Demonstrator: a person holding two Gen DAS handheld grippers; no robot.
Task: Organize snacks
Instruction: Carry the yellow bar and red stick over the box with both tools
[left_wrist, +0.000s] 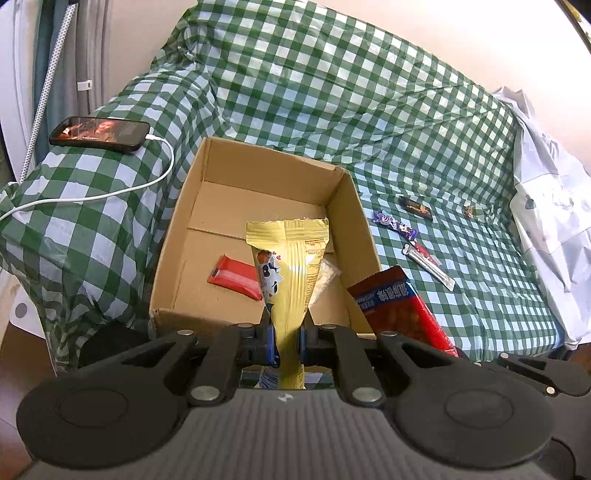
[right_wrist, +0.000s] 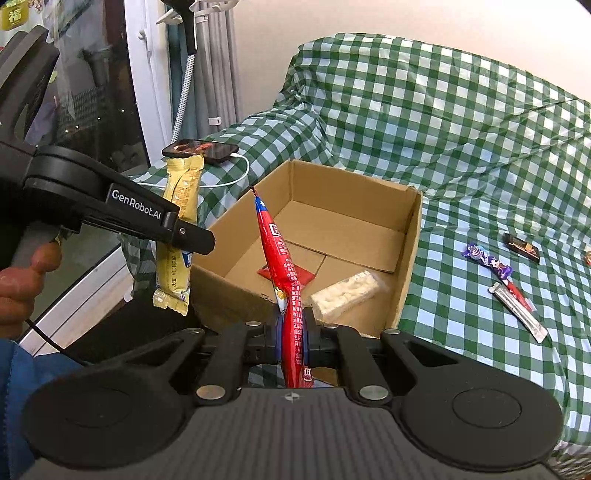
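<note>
left gripper (left_wrist: 287, 338): clamped tight on the yellow snack pack (left_wrist: 291, 266), hanging over the near edge of the cardboard box (left_wrist: 258, 177)
right gripper (right_wrist: 291, 341): squeezed on the red snack bag (right_wrist: 286, 273), also at the box's near edge
inside the box: small red wrapper (left_wrist: 234, 277), pale rice-cracker pack (right_wrist: 345, 293)
right of the box, on the checkered cloth (left_wrist: 369, 92): purple candy (left_wrist: 395, 223), dark bar (left_wrist: 415, 208), clear stick pack (left_wrist: 430, 266)
left of the box: phone (left_wrist: 99, 133) charging

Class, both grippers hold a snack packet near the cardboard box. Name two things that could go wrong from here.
1. The left gripper pinches the yellow packet near one end, over the box's near wall; released now, it might land outside.
2. The right gripper holds the red packet at a narrow part, so it might slip.
</note>
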